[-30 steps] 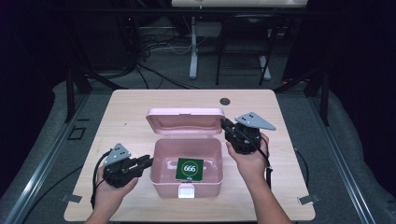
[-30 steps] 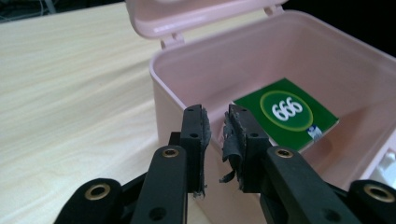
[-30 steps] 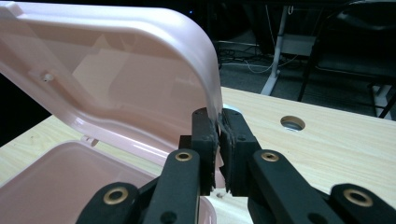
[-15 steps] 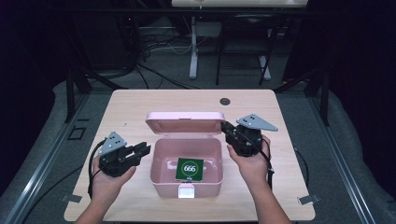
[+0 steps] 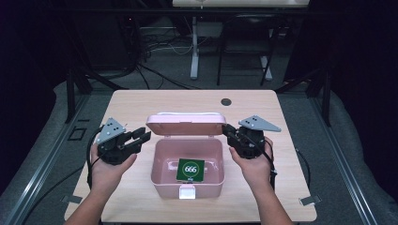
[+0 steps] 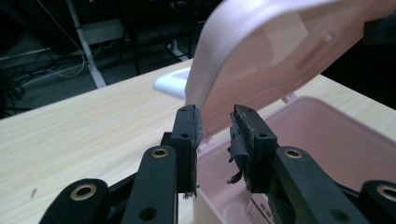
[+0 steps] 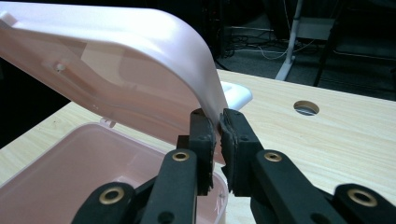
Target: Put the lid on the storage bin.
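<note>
A pink plastic box (image 5: pixel 157 164) stands open in the middle of the table, with a green card marked 666 (image 5: pixel 190 169) flat on its floor. Its lid (image 5: pixel 185 123) is raised and leans over the back of the box. My right gripper (image 5: pixel 226 129) is shut on the lid's right edge (image 7: pixel 212 100), jaws pinching the rim (image 7: pixel 218 119). My left gripper (image 5: pixel 142 135) is open at the lid's left corner (image 6: pixel 201 88). Its jaws (image 6: pixel 215 121) stand apart, one on each side of that edge, above the box's left wall (image 6: pixel 327 140).
A white latch (image 5: pixel 187 192) sits on the box's front wall. A round cable hole (image 5: pixel 226 101) lies in the wooden table (image 5: pixel 291 187) behind the box. Both forearms come in from the front edge. Dark floor, cables and a desk leg (image 5: pixel 194 47) lie beyond.
My left gripper has moved forward and to the right, from beside the box's left wall up to the lid's left corner. The right gripper has stayed on the lid.
</note>
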Available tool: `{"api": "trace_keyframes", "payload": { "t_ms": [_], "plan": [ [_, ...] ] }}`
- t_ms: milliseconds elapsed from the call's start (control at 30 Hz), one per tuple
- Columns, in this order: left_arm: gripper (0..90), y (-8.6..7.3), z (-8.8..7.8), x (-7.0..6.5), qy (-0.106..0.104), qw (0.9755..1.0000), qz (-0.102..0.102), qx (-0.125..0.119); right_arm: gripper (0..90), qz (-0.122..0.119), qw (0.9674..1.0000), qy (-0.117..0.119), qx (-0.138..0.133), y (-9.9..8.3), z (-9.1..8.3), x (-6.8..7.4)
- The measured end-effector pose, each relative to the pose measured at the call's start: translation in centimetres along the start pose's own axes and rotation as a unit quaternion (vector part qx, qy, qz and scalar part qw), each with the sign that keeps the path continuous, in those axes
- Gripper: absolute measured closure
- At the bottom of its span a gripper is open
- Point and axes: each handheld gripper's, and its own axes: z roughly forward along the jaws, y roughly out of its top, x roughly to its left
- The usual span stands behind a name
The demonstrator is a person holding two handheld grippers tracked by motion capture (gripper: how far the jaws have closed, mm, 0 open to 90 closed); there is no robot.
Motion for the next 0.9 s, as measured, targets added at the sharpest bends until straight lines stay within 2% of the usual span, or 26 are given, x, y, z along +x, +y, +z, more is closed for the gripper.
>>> {"api": "trace_keyframes", "payload": {
  "t_ms": [200,300,500,900],
  "plan": [
    [71.5,1.0,0.4,-0.1,0.006,0.9999,0.002,-0.010,81.7,0.002,1.0000,0.004,0.002,-0.2,0.0,-0.1],
    [75.2,1.4,0.6,-0.2,0.010,0.9999,0.005,-0.010,79.7,0.003,1.0000,0.007,0.003,-0.2,0.0,-0.1],
    [82.3,1.6,0.8,0.0,0.020,0.9998,0.006,-0.006,79.3,0.002,0.9999,0.010,0.001,-0.1,-0.2,-0.1],
    [84.2,1.8,0.9,0.3,0.019,0.9998,0.005,-0.002,79.4,-0.002,0.9999,0.010,-0.007,0.2,-1.0,0.0]
  ]
}}
